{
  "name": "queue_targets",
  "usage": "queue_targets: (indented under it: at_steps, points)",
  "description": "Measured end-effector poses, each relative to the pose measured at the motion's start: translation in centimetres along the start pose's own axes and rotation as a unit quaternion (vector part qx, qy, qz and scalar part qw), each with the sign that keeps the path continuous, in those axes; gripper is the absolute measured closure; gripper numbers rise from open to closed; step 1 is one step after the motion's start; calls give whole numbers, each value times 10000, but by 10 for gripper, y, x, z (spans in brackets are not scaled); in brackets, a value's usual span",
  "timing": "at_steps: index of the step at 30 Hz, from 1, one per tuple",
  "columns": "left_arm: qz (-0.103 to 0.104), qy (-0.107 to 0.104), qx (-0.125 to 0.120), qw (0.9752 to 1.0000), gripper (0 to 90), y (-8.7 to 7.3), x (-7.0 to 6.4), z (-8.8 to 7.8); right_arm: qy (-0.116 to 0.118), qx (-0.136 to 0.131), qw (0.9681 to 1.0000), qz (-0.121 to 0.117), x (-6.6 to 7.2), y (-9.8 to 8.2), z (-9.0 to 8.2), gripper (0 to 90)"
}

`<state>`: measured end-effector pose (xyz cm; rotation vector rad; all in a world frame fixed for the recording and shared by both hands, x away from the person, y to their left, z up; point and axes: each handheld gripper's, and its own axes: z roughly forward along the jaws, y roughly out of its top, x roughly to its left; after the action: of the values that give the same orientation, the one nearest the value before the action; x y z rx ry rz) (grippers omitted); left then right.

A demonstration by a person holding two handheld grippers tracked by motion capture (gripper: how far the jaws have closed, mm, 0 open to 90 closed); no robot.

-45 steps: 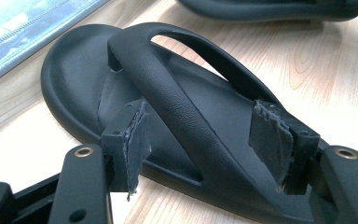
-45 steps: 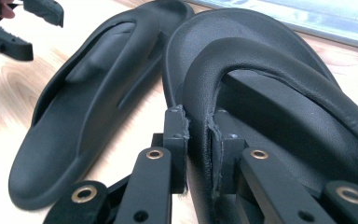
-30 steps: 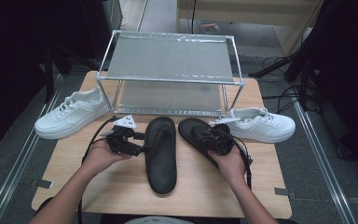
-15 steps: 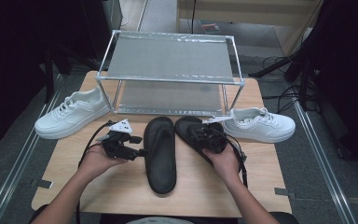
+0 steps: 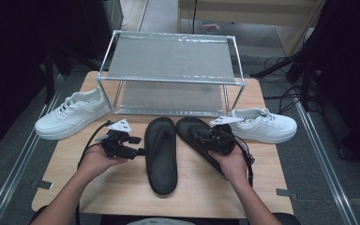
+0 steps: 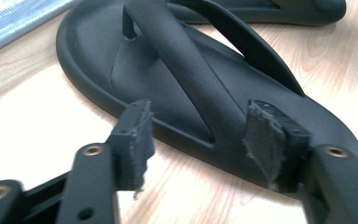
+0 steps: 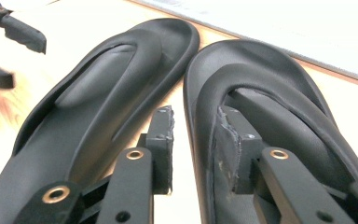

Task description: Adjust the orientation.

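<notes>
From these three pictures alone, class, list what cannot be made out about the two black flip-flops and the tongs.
- Right flip-flop, high view: its heel is hidden under the right tongs and hand.
- Left flip-flop, left tongs view: its heel is cut off by the right edge.
- Right tongs view: whether the pads press the right flip-flop's edge cannot be told.
- Left tongs, right tongs view: blurred, cut off at the left edge.

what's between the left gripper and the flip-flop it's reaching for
Nothing visible. In the left gripper view the left gripper has its jaws apart, having just been closing a little, with the left flip-flop straight ahead and its strap lined up between them. Only bare table lies around.
</notes>
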<state>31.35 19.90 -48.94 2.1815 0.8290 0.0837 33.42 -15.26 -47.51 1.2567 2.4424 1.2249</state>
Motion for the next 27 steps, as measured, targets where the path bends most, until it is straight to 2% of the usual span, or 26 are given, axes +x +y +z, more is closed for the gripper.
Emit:
queue_targets:
  at_steps: [5,7,9,13,15,19,23,27]
  points:
    - [-221,-23,45,9997,570,3,8,5,126,-135,9998,21,-3,-3,-7,727]
    - [-347,-106,58,9993,628,4,11,6,169,-209,9996,4,-6,-5,-9,747]
    - [-449,-114,189,9987,668,5,14,10,155,-238,9996,30,-9,-7,-11,774]
    - [-425,-135,298,9986,790,7,19,15,148,-190,9996,147,-15,-11,-15,880]
    - [-443,-153,267,9985,831,8,22,18,137,-135,9997,159,-17,-12,-15,900]
    - [-429,-179,339,9983,842,8,24,23,-3,-2,10000,76,-18,-14,-13,900]
    - [-369,-223,361,9984,842,9,22,26,-6,159,9999,29,-18,-16,-7,900]
    - [-298,-317,496,9978,837,9,19,33,-61,174,9998,-78,-13,-15,-3,900]
